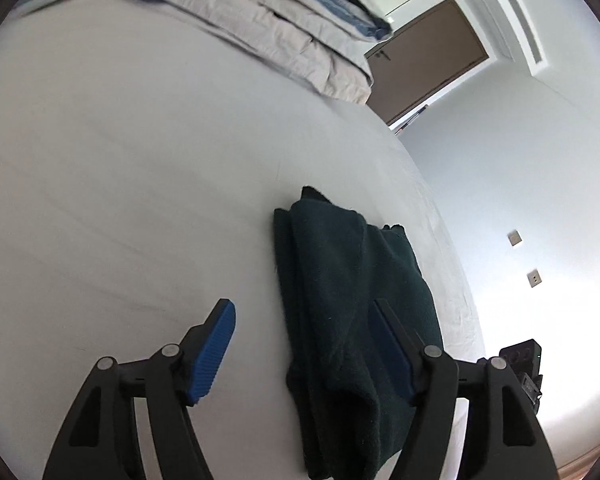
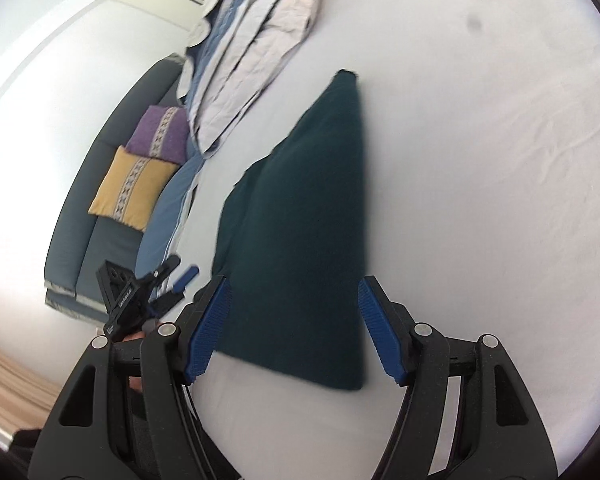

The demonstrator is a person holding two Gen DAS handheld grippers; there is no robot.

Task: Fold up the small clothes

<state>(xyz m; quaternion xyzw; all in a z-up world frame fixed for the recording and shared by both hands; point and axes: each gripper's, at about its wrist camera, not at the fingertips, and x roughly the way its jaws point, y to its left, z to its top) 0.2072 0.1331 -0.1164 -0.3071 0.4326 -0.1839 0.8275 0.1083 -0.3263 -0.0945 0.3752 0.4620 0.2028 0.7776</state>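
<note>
Both claws, left point(image 1: 304, 316) and right point(image 2: 294, 294), wide apart and empty, folded dark green garment point(image 2: 300, 216) between their fingers.

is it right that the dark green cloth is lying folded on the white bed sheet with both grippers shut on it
Not quite. The dark green cloth does lie folded on the white bed sheet, but both grippers are open. The right wrist view shows the right gripper spread wide with the cloth's near end between its fingers, unpinched; the left wrist view shows the left gripper open too.
</note>
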